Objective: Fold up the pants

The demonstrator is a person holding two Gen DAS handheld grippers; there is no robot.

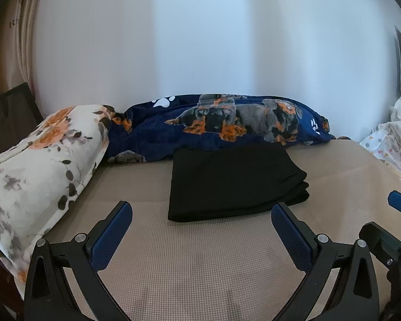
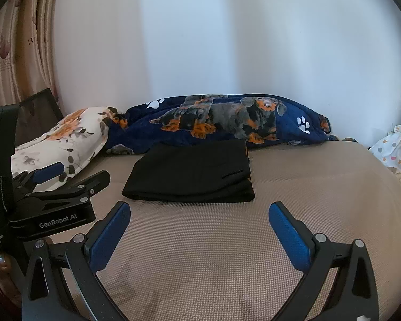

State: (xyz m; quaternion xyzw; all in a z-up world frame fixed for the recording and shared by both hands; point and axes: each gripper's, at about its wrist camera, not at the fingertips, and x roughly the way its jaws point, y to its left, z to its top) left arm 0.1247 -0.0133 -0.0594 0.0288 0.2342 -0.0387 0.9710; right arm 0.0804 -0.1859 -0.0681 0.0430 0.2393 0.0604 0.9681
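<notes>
Black pants (image 1: 235, 182) lie folded into a neat rectangular stack on the beige bed surface (image 1: 200, 262), just ahead of both grippers. The stack also shows in the right wrist view (image 2: 192, 174). My left gripper (image 1: 201, 214) is open and empty, its blue pads wide apart, a little short of the stack's near edge. My right gripper (image 2: 199, 214) is open and empty too, just in front of the stack. The left gripper's body (image 2: 53, 203) shows at the left of the right wrist view.
A floral pillow (image 1: 37, 165) lies at the left. A navy blanket with dog prints (image 1: 222, 123) runs along the white wall behind the pants. A white dotted sheet (image 1: 395, 133) is bunched at the right. A beige curtain (image 2: 26, 48) hangs at the far left.
</notes>
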